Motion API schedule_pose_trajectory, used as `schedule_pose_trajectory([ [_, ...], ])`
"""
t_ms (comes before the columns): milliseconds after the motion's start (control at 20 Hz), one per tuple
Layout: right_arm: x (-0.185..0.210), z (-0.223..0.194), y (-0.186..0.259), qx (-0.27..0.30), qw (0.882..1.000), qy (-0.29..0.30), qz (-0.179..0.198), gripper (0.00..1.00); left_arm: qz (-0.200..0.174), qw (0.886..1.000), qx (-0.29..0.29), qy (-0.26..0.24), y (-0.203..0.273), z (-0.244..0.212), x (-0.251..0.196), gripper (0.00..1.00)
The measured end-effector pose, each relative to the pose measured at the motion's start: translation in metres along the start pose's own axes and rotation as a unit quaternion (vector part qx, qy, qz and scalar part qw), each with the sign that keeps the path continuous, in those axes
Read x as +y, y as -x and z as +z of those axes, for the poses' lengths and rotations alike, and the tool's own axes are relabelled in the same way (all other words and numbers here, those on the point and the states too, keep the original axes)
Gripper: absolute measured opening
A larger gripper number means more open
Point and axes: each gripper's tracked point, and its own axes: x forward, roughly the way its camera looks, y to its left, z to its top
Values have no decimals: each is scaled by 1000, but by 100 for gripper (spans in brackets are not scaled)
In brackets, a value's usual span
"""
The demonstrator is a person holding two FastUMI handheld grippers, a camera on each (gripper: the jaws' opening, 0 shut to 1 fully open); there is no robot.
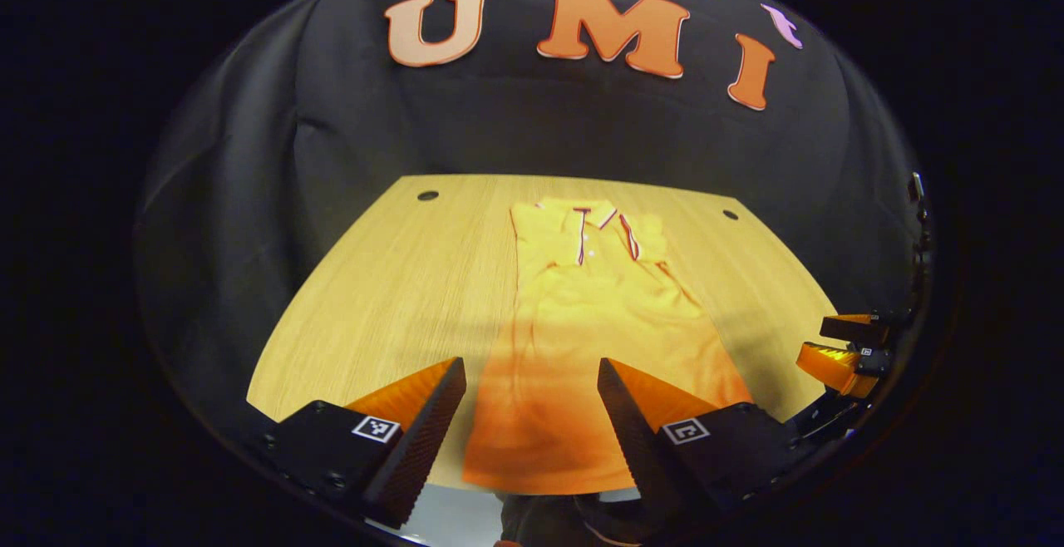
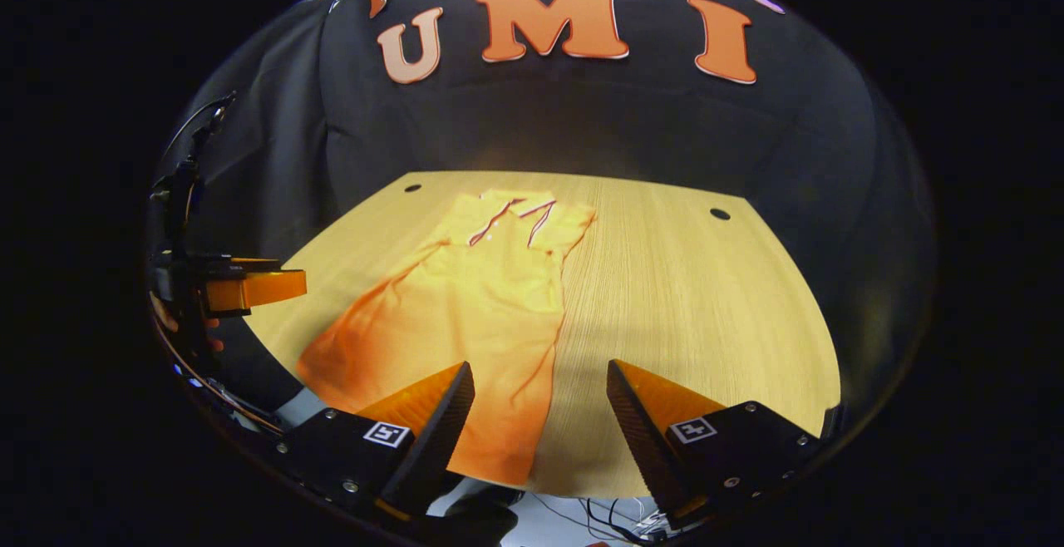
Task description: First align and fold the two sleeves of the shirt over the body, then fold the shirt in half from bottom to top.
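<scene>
The pale wooden desk point(image 1: 391, 281) with its rounded front edge carried the work, two small dark round holes point(image 1: 428, 195) set near its far corners, and a black cloth wall hung behind it. On the desk lay the yellow short-sleeved polo shirt point(image 1: 582, 322) with a red-and-white trimmed collar, spread lengthwise with the collar toward the far edge and the hem at the near edge. Both sleeves appeared already folded in over the body, so that the shirt made a long narrow shape, slightly wider at the hem; the bottom half had not been folded up. In the right gripper view the same shirt point(image 2: 465, 306) ran on a slant, collar at the far end and hem near the front edge of the desk point(image 2: 682, 298). The left gripper point(image 1: 532, 414) hovered above the hem end of the shirt, its jaws released and standing wide apart with the cloth showing between them, gripping nothing. The right gripper point(image 2: 540, 418) hung over the right-hand side edge of the shirt near the hem, its jaws likewise spread wide and empty, one finger over cloth and the other over bare desk. In the left gripper view the right gripper point(image 1: 848, 347) showed at the right rim, beside the desk; in the right gripper view the left gripper point(image 2: 249, 289) showed at the left rim, with fingers of the hand holding it just visible.
</scene>
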Motion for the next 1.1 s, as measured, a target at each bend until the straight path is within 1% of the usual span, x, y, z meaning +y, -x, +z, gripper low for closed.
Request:
schedule_pose_trajectory([
  [100, 6, -15, -3, 24, 1000, -4, 8, 98, 4, 999, 32, -15, 2, -1, -2, 98],
  [150, 8, -24, -6, 39, 999, -8, 10, 98, 5, 999, 48, -20, 1, -8, -2, 98],
  [250, 10, -38, -11, 65, 998, -14, 14, 98, 1, 996, 82, -22, 1, -14, -6, 99],
  [450, 14, -72, -17, 120, 992, -25, 22, 98, 4, 989, 144, -20, -2, -25, -8, 99],
  [550, 22, -87, -19, 153, 987, -38, 28, 98, 5, 984, 179, -18, -11, -46, -12, 99],
  [750, 29, -105, -24, 194, 980, -33, 29, 98, 4, 975, 223, -16, -16, -64, -5, 99],
  [850, 35, -111, -26, 216, 975, -36, 33, 98, 10, 970, 240, -18, -17, -71, 0, 99],
  [950, 40, -115, -26, 229, 972, -32, 37, 95, 14, 964, 267, -14, -19, -84, 4, 99],
  [1000, 40, -117, -27, 234, 971, -25, 36, 95, 10, 961, 278, -10, -18, -88, 2, 99],
  [1050, 41, -121, -28, 242, 969, -22, 34, 95, 9, 964, 267, -9, -19, -80, 0, 99],
  [1100, 43, -124, -30, 249, 968, -24, 35, 95, 8, 960, 278, -11, -22, -85, 0, 99],
])
